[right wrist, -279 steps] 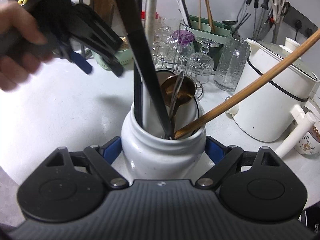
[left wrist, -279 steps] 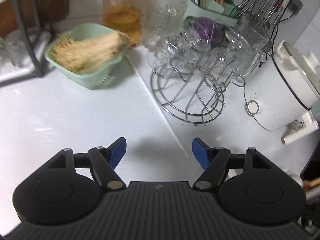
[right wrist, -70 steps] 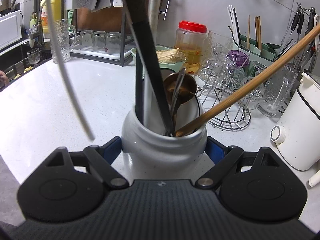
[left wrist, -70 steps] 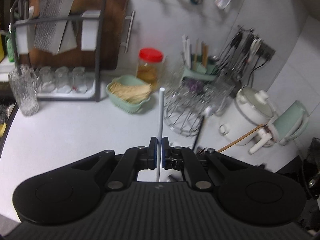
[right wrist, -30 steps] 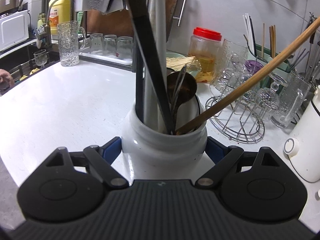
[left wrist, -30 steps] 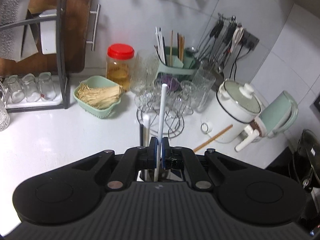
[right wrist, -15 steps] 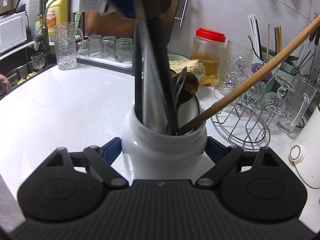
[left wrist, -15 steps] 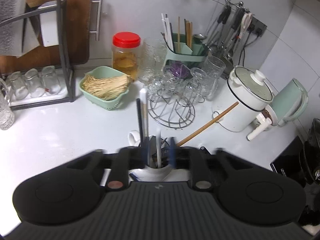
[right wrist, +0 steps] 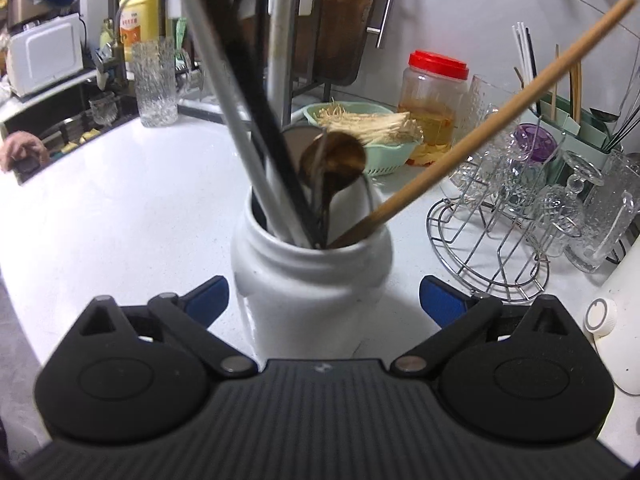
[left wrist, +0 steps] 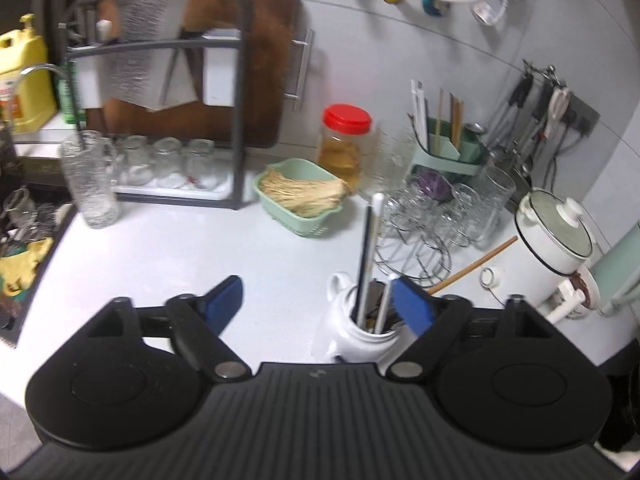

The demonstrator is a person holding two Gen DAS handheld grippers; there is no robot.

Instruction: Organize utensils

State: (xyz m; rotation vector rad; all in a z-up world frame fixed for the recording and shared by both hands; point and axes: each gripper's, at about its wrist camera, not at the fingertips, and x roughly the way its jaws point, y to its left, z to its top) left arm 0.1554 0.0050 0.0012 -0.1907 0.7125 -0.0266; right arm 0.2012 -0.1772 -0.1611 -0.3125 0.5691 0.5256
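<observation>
The white chopstick (left wrist: 383, 305) stands in the jar (right wrist: 312, 280) at 6 o'clock, both the left gripper (left wrist: 316, 300) and right gripper (right wrist: 324, 294) opening empty, sorting apparently near done.

Glossy white ceramic jar (right wrist: 312, 276); wooden stick (right wrist: 480, 120); wire metal rack (right wrist: 492, 248).

I can't read any text; the label on the yellow bottle (right wrist: 138, 20) is too blurred.
</observation>
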